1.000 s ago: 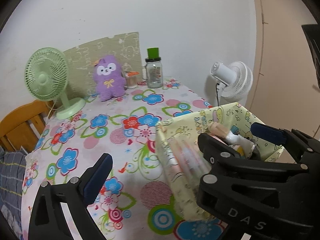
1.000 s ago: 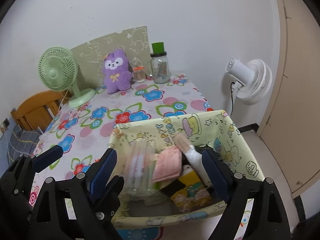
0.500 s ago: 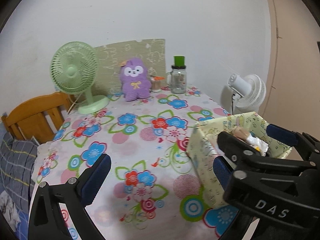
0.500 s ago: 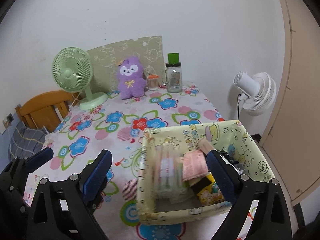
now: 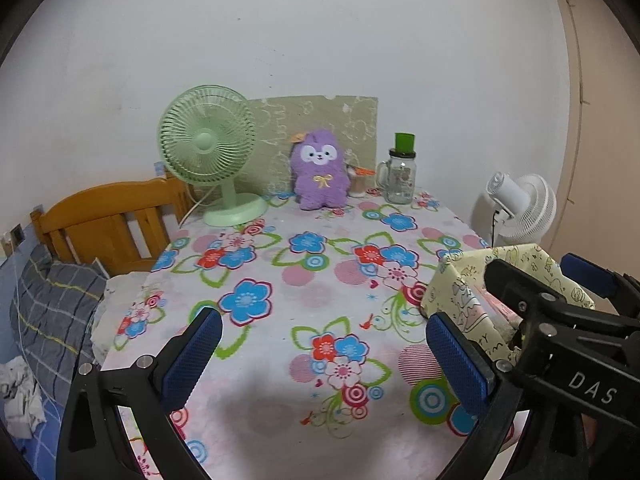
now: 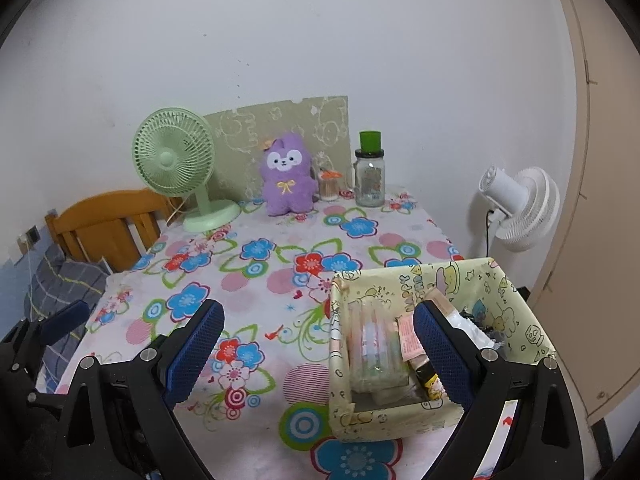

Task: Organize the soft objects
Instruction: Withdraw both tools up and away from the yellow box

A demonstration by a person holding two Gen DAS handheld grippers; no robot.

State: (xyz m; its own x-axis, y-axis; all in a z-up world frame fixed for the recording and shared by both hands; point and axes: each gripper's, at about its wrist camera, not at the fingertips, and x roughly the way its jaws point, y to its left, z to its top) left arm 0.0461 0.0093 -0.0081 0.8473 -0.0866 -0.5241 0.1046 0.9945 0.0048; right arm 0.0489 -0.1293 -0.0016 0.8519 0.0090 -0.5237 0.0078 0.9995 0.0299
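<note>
Right wrist view: purple plush (image 6: pixel 286 179) sits far beyond the wide, empty right claw (image 6: pixel 320 354).

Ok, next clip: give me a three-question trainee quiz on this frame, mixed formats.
1. True or false: the purple plush toy lies inside the yellow fabric box.
2. Multiple choice: what stands just left of the plush? A) white fan B) green fan C) glass jar
3. Fill in: both the left gripper and right gripper are ____ and hold nothing.

Key: 1 false, it sits upright at the far edge of the table; 2 B; 3 open.
</note>
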